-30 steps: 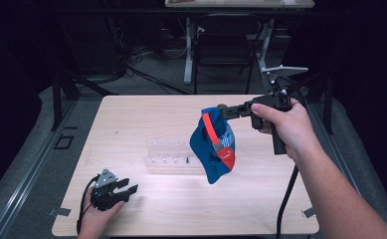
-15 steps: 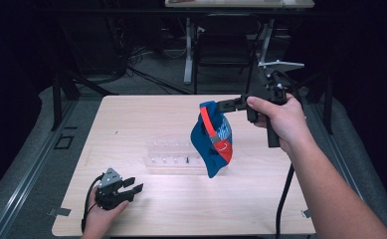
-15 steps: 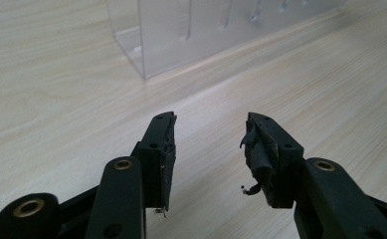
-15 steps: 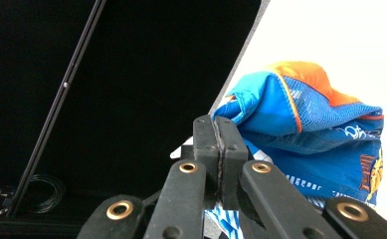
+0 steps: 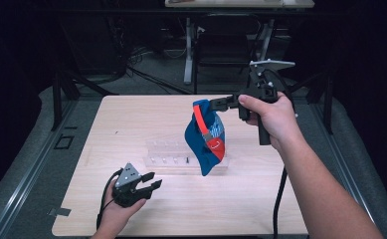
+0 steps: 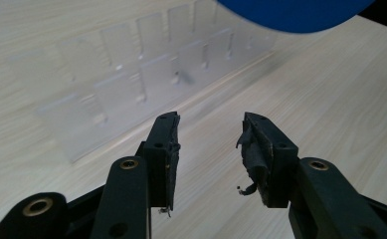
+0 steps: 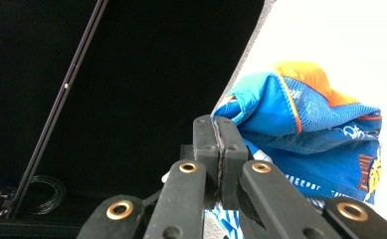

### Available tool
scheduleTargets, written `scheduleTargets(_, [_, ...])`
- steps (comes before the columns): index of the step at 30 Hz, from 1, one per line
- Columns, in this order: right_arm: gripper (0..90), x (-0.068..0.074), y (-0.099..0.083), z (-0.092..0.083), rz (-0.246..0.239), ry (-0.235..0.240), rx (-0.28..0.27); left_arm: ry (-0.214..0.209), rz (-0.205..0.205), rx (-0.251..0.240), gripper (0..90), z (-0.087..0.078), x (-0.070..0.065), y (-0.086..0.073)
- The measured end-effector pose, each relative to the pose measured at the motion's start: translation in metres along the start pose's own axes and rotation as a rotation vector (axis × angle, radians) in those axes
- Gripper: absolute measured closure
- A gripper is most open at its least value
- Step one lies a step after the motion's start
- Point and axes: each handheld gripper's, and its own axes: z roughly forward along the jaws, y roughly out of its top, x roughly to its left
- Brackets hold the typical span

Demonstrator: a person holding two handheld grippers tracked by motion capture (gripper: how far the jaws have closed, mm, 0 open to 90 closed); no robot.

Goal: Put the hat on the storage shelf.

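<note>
A blue garment [image 5: 207,137] with red-orange trim hangs above the middle of the wooden table [image 5: 221,209]. My right gripper [image 5: 216,103] is shut on its top edge, held level and pointing left. In the right gripper view the closed jaws [image 7: 221,129] pinch the blue mesh fabric [image 7: 310,124]. My left gripper [image 5: 151,181] hovers near the table's front left, open. Its jaws have just been closing and nothing is between them [image 6: 210,144]. The garment's blue hem [image 6: 290,10] shows at the top of the left gripper view.
A clear plastic rack [image 5: 168,154] with several slots lies on the table under and left of the garment; it is also ahead of the left jaws [image 6: 131,84]. Dark floor, chair legs and cables lie beyond the table's far edge.
My left hand has moved right and a little up, toward the clear rack. The right gripper and the hanging garment have stayed much where they were.
</note>
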Motion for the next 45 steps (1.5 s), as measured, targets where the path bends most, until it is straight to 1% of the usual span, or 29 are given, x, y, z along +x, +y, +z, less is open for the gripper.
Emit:
scheduleTargets(2, [90.0,0.000,0.000,0.002,-0.003,0.000,0.005,-0.016,0.019,-0.004,59.1,0.004,-0.007,0.007])
scheduleTargets(3, [90.0,0.000,0.000,0.003,-0.004,0.000,0.002,-0.016,0.022,-0.007,59.1,0.005,-0.009,0.009])
scheduleTargets(6, [90.0,0.001,0.001,0.006,-0.004,0.000,0.004,-0.038,0.042,-0.018,59.1,0.011,-0.019,0.019])
scheduleTargets(8, [90.0,0.001,0.001,0.007,-0.004,-0.002,0.007,-0.046,0.053,-0.028,59.1,0.013,-0.024,0.025])
scheduleTargets(9, [90.0,0.001,0.002,0.008,-0.007,-0.004,0.006,-0.055,0.065,-0.031,59.1,0.014,-0.027,0.029])
scheduleTargets(10, [90.0,0.001,0.002,0.009,-0.006,-0.002,0.007,-0.056,0.066,-0.034,59.1,0.015,-0.029,0.032])
scheduleTargets(16, [90.0,0.000,0.003,0.013,-0.005,-0.002,0.008,-0.084,0.099,-0.058,59.0,0.020,-0.044,0.049])
scheduleTargets(21, [90.0,0.000,0.004,0.017,-0.002,-0.002,0.006,-0.107,0.124,-0.067,59.5,0.025,-0.057,0.058])
scheduleTargets(24, [90.0,0.000,0.004,0.020,-0.002,0.000,0.008,-0.114,0.158,-0.073,61.0,0.029,-0.067,0.064])
scheduleTargets(26, [90.0,-0.001,0.005,0.021,0.000,0.001,0.008,-0.116,0.169,-0.075,61.9,0.032,-0.073,0.067])
scheduleTargets(30, [90.0,0.000,0.005,0.024,0.000,0.003,0.008,-0.105,0.181,-0.083,62.7,0.036,-0.080,0.074])
scheduleTargets(36, [90.0,0.001,0.005,0.027,-0.004,0.009,0.017,-0.051,0.187,-0.082,64.0,0.046,-0.086,0.078])
scheduleTargets(39, [90.0,0.001,0.005,0.028,-0.007,0.007,0.018,-0.030,0.194,-0.080,69.2,0.048,-0.087,0.079])
scheduleTargets(43, [90.0,0.001,0.005,0.027,-0.007,0.006,0.019,-0.012,0.195,-0.086,80.0,0.044,-0.084,0.078])
scheduleTargets(45, [90.0,0.001,0.005,0.027,-0.007,0.009,0.017,-0.006,0.193,-0.089,82.3,0.042,-0.081,0.078])
